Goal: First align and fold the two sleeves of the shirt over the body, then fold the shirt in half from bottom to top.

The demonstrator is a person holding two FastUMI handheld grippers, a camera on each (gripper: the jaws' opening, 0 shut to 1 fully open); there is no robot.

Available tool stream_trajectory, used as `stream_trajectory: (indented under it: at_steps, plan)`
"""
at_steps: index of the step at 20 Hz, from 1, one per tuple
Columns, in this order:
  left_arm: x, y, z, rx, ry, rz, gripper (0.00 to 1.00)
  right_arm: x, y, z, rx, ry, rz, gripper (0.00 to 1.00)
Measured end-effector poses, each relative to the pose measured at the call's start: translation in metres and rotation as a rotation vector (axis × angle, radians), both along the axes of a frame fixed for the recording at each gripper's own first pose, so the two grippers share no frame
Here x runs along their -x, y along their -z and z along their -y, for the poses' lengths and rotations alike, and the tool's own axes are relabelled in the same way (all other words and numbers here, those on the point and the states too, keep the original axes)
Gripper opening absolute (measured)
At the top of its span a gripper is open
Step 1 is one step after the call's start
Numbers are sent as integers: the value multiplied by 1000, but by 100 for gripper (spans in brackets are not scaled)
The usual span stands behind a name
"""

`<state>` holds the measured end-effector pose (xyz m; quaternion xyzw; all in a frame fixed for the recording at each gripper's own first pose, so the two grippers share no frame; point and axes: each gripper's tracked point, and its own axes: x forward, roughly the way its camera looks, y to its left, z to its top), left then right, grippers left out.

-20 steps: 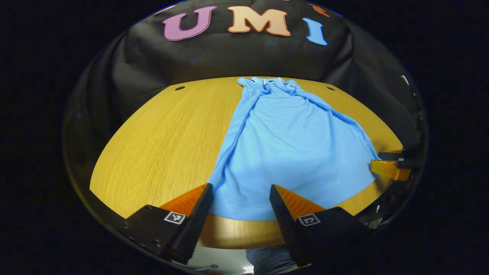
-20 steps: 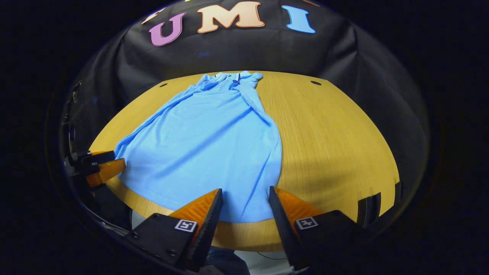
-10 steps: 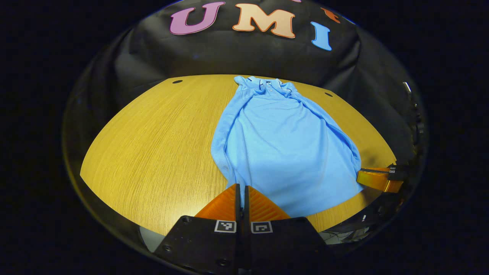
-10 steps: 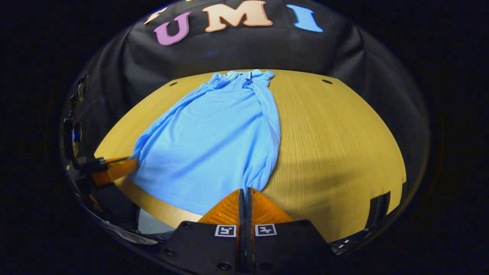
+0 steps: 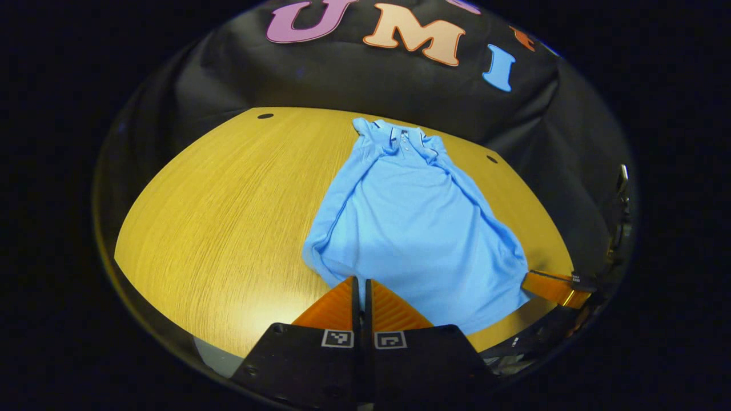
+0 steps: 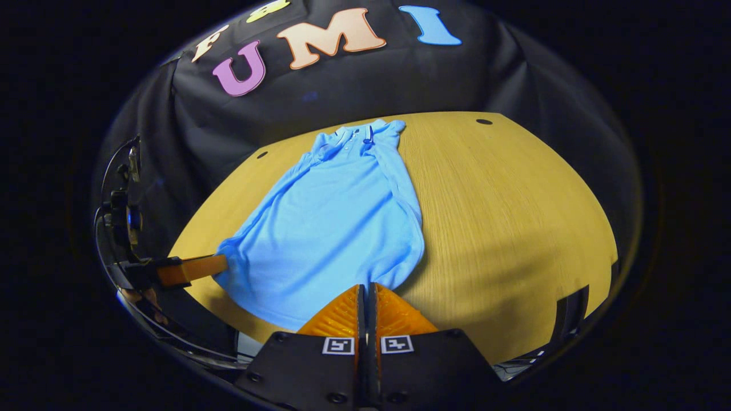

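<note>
- The blue shirt (image 5: pixel 411 228) lies on the wooden table (image 5: pixel 228 205), its collar (image 5: pixel 400 134) toward the far edge by the booth wall and its hem toward the near edge. It sits right of the middle in the left gripper view and left of the middle in the right gripper view, so it lies between the two claws.
- Its long axis runs from the near edge to the far edge, collar pointing away from the person. The sides look already turned in over the body, leaving a narrow shape.
- The left claw (image 5: pixel 358 285) is closed, its fingers together on the near left corner of the hem, where the cloth bunches at the tips.
- The right claw (image 6: pixel 365 292) is likewise closed on the near right corner of the hem. It also shows at the right rim of the left gripper view, touching the cloth.
- Judged risk: the pinches look shallow, so a corner may slip out as the hem is carried toward the collar.
- If one claw leads the other, the fold line would likely skew and the hem would land crooked.
- Dragging instead of lifting could pull the whole shirt toward the far edge, or loosen the turned-in sleeves.
</note>
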<state>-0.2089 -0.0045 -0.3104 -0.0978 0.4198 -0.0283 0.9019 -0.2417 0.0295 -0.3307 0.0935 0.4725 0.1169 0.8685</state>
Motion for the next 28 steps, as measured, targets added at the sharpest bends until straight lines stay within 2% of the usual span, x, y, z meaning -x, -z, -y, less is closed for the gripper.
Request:
stream_trajectory:
  at_steps: [6, 9, 10, 15, 24, 25, 28]
  plan:
    - [-47, -29, -7, 12, 21, 47, 0, -59, -38, -7, -40, 31, 87, 3]
    - [-68, -44, -9, 38, 31, 65, 0, -84, -50, -10, -54, 47, 108, 0]
    - [-79, -47, -10, 45, 32, 76, 0, -94, -52, -12, -58, 50, 113, 3]
    - [-126, -53, -17, 82, 18, 76, 0, -151, -61, -19, -81, 92, 147, 2]
    - [-240, -72, -24, 98, 43, 160, 0, -263, -73, -26, -94, 153, 230, 3]
    - [-253, -74, -24, 101, 46, 171, 0, -275, -75, -28, -95, 157, 239, 0]
    - [-292, -77, -23, 104, 61, 198, 0, -315, -78, -32, -93, 169, 273, 2]
